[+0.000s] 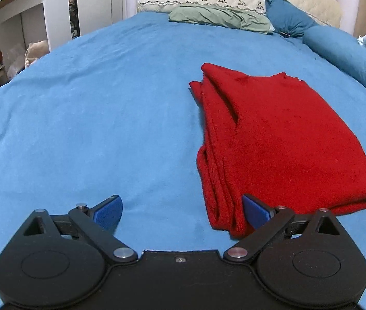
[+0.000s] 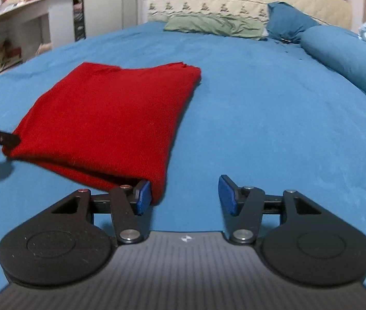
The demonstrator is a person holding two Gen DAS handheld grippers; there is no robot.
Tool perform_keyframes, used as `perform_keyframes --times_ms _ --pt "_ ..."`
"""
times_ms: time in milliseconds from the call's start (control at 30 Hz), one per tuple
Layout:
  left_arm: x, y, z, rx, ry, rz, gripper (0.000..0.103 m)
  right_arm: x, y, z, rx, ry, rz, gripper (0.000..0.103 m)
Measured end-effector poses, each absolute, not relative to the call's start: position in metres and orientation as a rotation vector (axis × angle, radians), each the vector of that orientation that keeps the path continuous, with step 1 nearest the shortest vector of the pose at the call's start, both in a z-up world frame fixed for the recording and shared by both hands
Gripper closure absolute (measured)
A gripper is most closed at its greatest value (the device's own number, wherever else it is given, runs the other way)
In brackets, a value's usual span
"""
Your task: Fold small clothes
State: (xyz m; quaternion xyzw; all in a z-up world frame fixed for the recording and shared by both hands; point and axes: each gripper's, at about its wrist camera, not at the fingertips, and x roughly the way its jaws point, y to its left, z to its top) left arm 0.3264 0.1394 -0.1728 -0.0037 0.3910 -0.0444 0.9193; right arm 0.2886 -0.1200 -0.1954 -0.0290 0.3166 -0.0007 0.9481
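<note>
I am holding both jaws wide beside the folded red knit sweater [image 1: 281, 139]; left gripper [image 1: 183, 211], right gripper [image 2: 184, 193]. Soft, limp, probably light: best pinched at near corners.

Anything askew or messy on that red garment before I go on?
Slightly. The red garment is folded on the blue bed sheet, but its left-side layers, seen from the left wrist, are staggered and bunched rather than flush. No damage shows.
</note>
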Motion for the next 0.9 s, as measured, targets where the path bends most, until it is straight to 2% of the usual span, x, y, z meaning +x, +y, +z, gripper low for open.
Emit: perform_keyframes --times_ms 100,167,233,300,433,533,800,900 --pt "0.32 0.14 -0.157 -0.004 0.789 -0.097 0.006 0.286 -0.128 -0.188 -0.059 0.701 0.07 0.026" --pt "0.317 0.135 -0.14 0.016 0.751 -0.117 0.004 0.278 -0.137 -0.18 -0.03 0.731 0.146 0.022" --pt "0.32 0.133 -0.122 0.016 0.725 -0.137 0.003 0.269 -0.149 -0.165 0.013 0.732 0.223 0.013" --pt "0.335 0.133 -0.107 -0.037 0.728 -0.181 0.0 0.272 -0.157 -0.145 0.066 0.72 0.259 0.0" --pt "0.381 0.131 -0.103 -0.157 0.808 -0.275 0.0 0.305 -0.176 -0.097 0.267 0.717 0.313 0.0" --pt "0.418 0.123 -0.118 -0.165 0.876 -0.28 0.0 0.354 -0.181 -0.086 0.37 0.838 0.288 0.0" --pt "0.462 0.117 -0.16 -0.128 0.923 -0.293 0.001 0.434 -0.177 -0.148 0.477 0.954 0.188 0.0" --pt "0.468 0.117 -0.165 -0.169 0.932 -0.319 0.01 0.439 -0.174 -0.169 0.52 0.962 0.2 0.003"
